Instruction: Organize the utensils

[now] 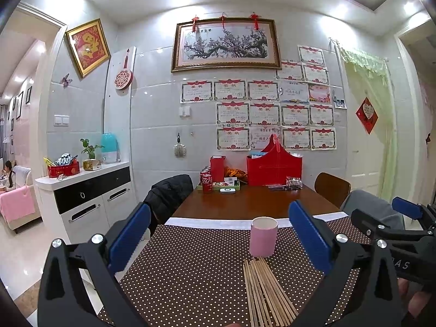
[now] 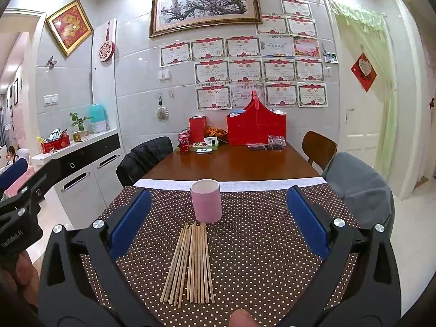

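Several wooden chopsticks [image 2: 190,261] lie in a loose bundle on the brown polka-dot mat [image 2: 259,245], just in front of an upright pink cup [image 2: 205,200]. In the left wrist view the chopsticks [image 1: 265,291] and cup [image 1: 263,235] sit right of centre. My left gripper [image 1: 218,234] is open and empty above the mat, left of the chopsticks. My right gripper [image 2: 218,218] is open and empty, held above the chopsticks. Each gripper shows at the edge of the other's view.
The wooden table [image 2: 231,163] carries red cola cans [image 2: 184,139], a red basket [image 2: 256,128] and a tray at its far end. Chairs stand on both sides, one with a black jacket [image 2: 144,155], one with a grey cloth [image 2: 359,185]. A white sideboard [image 2: 81,163] stands left.
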Tool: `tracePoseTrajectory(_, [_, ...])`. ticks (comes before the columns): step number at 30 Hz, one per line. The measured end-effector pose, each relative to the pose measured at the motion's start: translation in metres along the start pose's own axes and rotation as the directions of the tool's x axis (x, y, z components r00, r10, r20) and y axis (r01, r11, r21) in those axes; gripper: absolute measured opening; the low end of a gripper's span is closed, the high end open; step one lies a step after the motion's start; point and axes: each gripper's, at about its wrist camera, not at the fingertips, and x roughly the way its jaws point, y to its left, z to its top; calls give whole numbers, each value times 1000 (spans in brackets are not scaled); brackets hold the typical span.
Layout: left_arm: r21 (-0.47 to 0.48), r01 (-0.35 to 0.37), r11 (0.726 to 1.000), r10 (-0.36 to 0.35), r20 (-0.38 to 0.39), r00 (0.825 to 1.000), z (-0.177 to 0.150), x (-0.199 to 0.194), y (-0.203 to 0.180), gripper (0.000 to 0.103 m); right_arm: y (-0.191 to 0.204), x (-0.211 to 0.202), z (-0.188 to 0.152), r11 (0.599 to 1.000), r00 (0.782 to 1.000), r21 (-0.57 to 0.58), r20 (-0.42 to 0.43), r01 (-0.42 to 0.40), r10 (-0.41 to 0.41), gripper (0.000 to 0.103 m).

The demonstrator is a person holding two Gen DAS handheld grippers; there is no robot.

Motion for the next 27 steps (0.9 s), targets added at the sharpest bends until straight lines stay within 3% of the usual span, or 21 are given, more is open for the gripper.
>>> tracePoseTrajectory(27, [1, -5, 1000, 5, 0, 1000, -3, 1, 4, 99, 3, 1, 0, 1000, 1000, 3, -1, -10, 10, 97])
